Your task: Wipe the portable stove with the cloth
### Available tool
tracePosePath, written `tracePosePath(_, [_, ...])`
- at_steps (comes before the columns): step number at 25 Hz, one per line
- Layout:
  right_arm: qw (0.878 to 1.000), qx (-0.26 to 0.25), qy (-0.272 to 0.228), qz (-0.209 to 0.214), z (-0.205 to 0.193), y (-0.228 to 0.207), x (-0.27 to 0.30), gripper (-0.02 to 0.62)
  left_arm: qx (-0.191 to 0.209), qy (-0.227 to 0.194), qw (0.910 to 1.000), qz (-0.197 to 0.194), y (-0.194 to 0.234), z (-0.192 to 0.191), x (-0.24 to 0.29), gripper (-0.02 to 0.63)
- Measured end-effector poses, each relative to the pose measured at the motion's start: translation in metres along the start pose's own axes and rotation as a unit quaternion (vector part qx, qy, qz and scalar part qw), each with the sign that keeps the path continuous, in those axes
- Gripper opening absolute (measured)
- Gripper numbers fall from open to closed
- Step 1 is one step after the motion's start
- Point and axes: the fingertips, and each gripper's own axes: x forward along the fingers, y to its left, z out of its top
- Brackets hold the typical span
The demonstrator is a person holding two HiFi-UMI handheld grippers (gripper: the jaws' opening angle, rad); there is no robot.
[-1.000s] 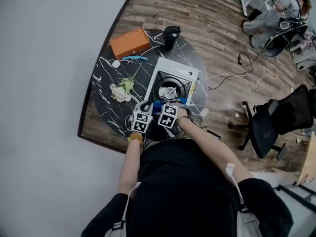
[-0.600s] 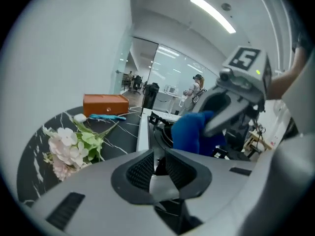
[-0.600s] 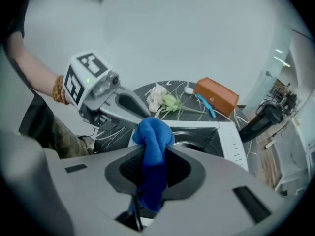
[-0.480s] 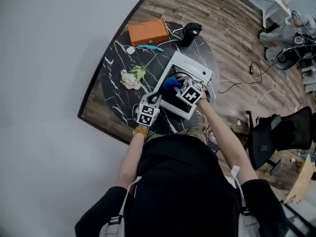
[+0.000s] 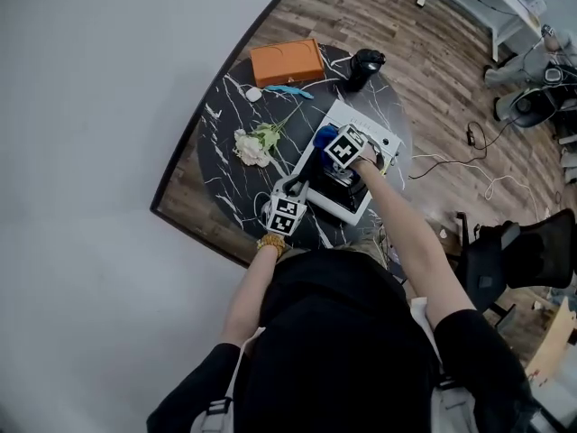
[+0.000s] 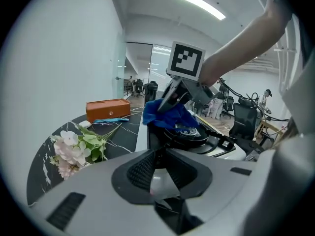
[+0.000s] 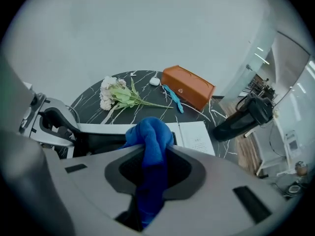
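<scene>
The round dark table (image 5: pixel 221 142) held the portable stove (image 5: pixel 353 204). An orange box (image 5: pixel 287 61) sat past the stove's far end, and some flowers (image 5: pixel 257 141) lay just left of the stove. The left gripper (image 6: pixel 160 163) pinched the stove's near corner, its tongs narrow on the white rim. The right gripper (image 7: pixel 152 156) squeezed the blue cloth (image 7: pixel 150 141) tight between its tongs, and the cloth was over the stove's burner.

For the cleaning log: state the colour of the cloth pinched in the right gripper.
Bright blue. The cloth shows best in the right gripper view.
</scene>
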Motion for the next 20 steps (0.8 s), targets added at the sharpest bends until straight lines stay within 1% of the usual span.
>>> tracePosePath(2, [1.000,-0.023,0.005,-0.012,0.000,0.003,0.002,0.064,0.008,-0.001,1.0000,0.000,0.001,0.001,0.000,0.067])
tracePosePath(4, [0.997,-0.068,0.013,-0.029,0.000,0.011,0.006,0.064,0.018,-0.003,0.9998,0.003,0.004,0.003,-0.003,0.067])
tracePosePath(6, [0.993,-0.104,0.018,-0.045,-0.003,0.017,0.008,0.064,0.017,-0.005,0.9998,0.006,0.006,0.004,-0.004,0.067])
tracePosePath(8, [0.990,-0.135,0.020,-0.046,-0.007,0.026,0.009,0.064,0.014,-0.005,0.9999,0.005,0.004,0.002,-0.002,0.067])
tracePosePath(9, [0.987,-0.152,0.020,-0.037,-0.009,0.034,0.009,0.064,0.016,-0.007,0.9998,0.005,0.003,0.003,-0.001,0.067])
tracePosePath(10, [0.986,-0.165,0.018,-0.024,-0.009,0.045,0.010,0.044,0.018,-0.008,0.9998,0.005,0.002,0.004,-0.001,0.067])
tracePosePath(11, [0.985,-0.169,0.013,-0.008,-0.007,0.056,0.011,0.044,0.019,-0.008,0.9998,0.006,0.003,0.004,-0.001,0.066])
tracePosePath(13, [0.986,-0.161,-0.002,0.039,0.000,0.084,0.009,0.044,0.022,-0.004,0.9997,0.008,0.005,0.004,-0.002,0.066])
tracePosePath(14, [0.985,-0.164,-0.006,0.054,0.001,0.098,0.009,0.048,0.023,-0.002,0.9997,0.008,0.005,0.004,-0.003,0.066])
tracePosePath(17, [0.979,-0.197,-0.002,0.051,-0.001,0.113,0.012,0.048,0.029,0.002,0.9996,0.006,0.004,0.002,-0.003,0.060])
tracePosePath(18, [0.980,-0.190,-0.005,0.065,-0.002,0.115,0.011,0.048,0.029,0.006,0.9995,0.006,0.003,0.001,-0.003,0.060])
tracePosePath(19, [0.981,-0.168,-0.011,0.096,-0.003,0.116,0.008,0.048,0.029,0.009,0.9995,0.005,0.002,0.000,-0.003,0.058])
tracePosePath(20, [0.981,-0.128,-0.021,0.142,-0.002,0.117,0.003,0.053,0.030,0.011,0.9995,0.005,0.001,-0.001,-0.004,0.058])
